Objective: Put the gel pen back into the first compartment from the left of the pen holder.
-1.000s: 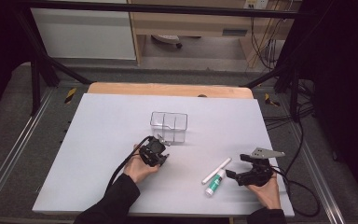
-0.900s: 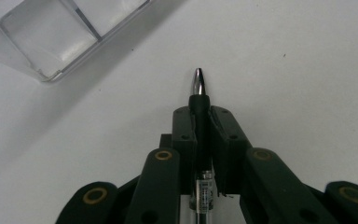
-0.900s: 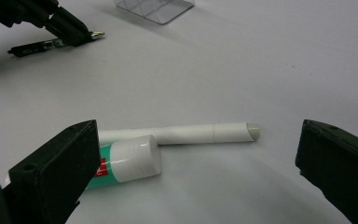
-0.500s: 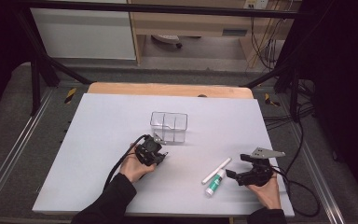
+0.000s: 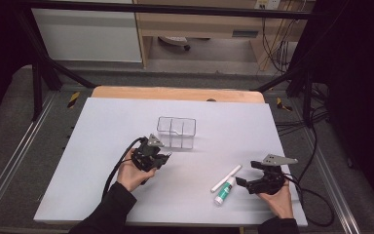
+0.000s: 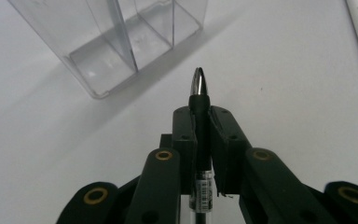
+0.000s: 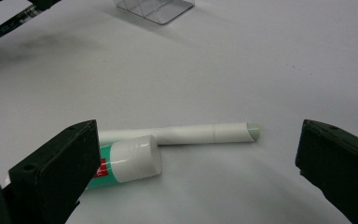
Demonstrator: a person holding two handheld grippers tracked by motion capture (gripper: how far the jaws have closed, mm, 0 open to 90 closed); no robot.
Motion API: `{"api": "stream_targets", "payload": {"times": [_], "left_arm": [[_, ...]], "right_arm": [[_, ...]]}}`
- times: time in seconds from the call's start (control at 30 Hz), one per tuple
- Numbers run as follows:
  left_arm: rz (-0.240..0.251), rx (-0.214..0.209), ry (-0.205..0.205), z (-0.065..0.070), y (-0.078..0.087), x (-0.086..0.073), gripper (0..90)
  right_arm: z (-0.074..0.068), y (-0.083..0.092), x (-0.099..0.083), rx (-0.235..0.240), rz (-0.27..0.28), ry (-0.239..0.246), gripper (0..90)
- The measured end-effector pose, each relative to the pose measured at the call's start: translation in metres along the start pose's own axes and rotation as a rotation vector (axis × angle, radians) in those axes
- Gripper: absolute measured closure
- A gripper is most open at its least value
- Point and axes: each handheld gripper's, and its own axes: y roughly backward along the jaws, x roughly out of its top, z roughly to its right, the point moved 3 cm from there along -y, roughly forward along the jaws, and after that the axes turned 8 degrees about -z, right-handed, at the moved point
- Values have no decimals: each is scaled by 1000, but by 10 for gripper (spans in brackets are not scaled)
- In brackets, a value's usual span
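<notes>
High view: we see the left gripper (image 5: 163, 157) lifted at 7 o'clock of the clear divided organizer (image 5: 176, 132), near it; the right gripper (image 5: 243, 183) rests low at 4 o'clock, just beside a white marker (image 5: 226, 178) and green-and-white tube (image 5: 223, 193). Left gripper view: jaws pinch a black pen (image 6: 200, 116) near its tip, organizer (image 6: 121, 42) at 11 o'clock. We judge the tip could catch a divider wall if lowered tilted. Right gripper view: jaws spread wide around marker (image 7: 191, 134) and tube (image 7: 126, 161); closing now might grab both.

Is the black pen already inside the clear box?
No, the black pen is pinched in the left claw, its tip pointing toward the clear box, which stands apart from it on the table.
</notes>
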Motion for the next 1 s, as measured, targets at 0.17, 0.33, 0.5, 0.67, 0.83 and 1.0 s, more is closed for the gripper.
{"api": "stream_targets", "payload": {"times": [0.17,0.33,0.5,0.67,0.83,1.0], "left_arm": [[50,9,24,-3,12,2,798],[95,30,40,-7,24,6,798],[136,38,49,-9,33,12,797],[165,49,51,-13,43,18,797],[197,65,62,-17,52,25,798],[238,78,68,-22,62,35,797]], "right_arm": [[0,0,0,0,0,-2,4],[0,0,0,1,0,0,4],[0,0,0,1,0,-1,4],[0,0,0,0,0,-1,3],[0,0,0,0,-1,0,4],[0,0,0,-1,-2,-2,4]]}}
